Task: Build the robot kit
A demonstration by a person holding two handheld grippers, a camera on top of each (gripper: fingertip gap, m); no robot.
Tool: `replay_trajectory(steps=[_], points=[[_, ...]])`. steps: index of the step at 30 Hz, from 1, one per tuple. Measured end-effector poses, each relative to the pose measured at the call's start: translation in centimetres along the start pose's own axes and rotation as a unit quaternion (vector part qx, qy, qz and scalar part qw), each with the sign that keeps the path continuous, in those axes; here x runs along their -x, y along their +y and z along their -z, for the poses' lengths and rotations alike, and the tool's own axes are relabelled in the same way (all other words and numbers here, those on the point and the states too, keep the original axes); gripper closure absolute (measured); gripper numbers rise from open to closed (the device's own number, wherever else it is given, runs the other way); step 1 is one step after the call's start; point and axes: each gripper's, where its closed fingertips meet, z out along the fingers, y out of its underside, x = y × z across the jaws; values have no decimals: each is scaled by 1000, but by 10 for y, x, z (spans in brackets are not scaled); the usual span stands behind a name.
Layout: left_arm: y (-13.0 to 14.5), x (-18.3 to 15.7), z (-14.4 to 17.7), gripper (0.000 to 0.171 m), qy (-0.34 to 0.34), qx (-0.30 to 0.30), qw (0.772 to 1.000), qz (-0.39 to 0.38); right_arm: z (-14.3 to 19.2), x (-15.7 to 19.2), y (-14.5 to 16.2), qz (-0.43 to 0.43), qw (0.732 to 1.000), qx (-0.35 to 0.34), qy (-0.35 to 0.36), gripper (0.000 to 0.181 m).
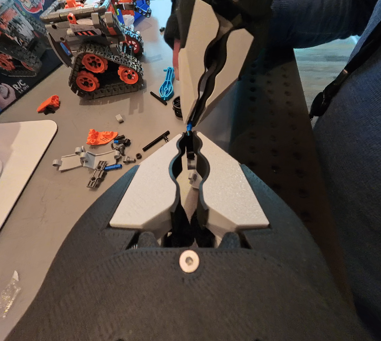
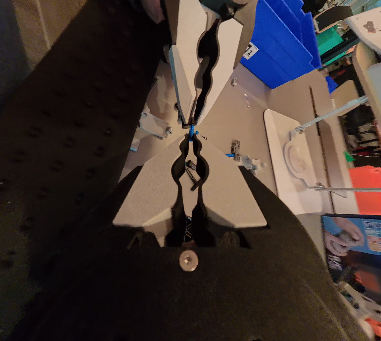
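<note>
My left gripper (image 1: pixel 189 134) is shut on a small black connector piece (image 1: pixel 188 141), which stands up between its tips. My right gripper (image 2: pixel 191 137) is shut on a small blue pin (image 2: pixel 192 132). The two grippers meet tip to tip above the grey table (image 1: pixel 61 197). In the left wrist view the right gripper (image 1: pixel 190 121) comes down from above, and its blue pin (image 1: pixel 189 126) touches the top of the black piece. In the right wrist view the left gripper (image 2: pixel 190 122) comes from above and the black piece barely shows at its tips.
A grey and orange tracked toy vehicle (image 1: pixel 103 48) stands at the back left. Loose grey, black, orange and blue parts (image 1: pixel 97 157) lie left of my grippers. A white tray (image 1: pixel 20 155) is at the left, blue bins (image 2: pixel 278 42) behind, and a dark perforated panel (image 1: pixel 278 145) at the right. My two grippers' fingertips are within a few centimetres of each other.
</note>
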Motion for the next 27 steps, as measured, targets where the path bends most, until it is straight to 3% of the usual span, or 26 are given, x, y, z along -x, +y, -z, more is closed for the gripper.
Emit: replay_trajectory(steps=[5, 13, 27], points=[[-5, -5, -1, 168, -3, 6, 999, -52, 5, 3, -3, -73, 994, -44, -67, 181], [-2, -17, -6, 168, 2, 18, 996, -90, 9, 15, -3, -102, 984, -66, -128, 181], [3, -26, -7, 168, -1, 18, 995, -97, 7, 25, -3, -138, 975, -90, -147, 181]])
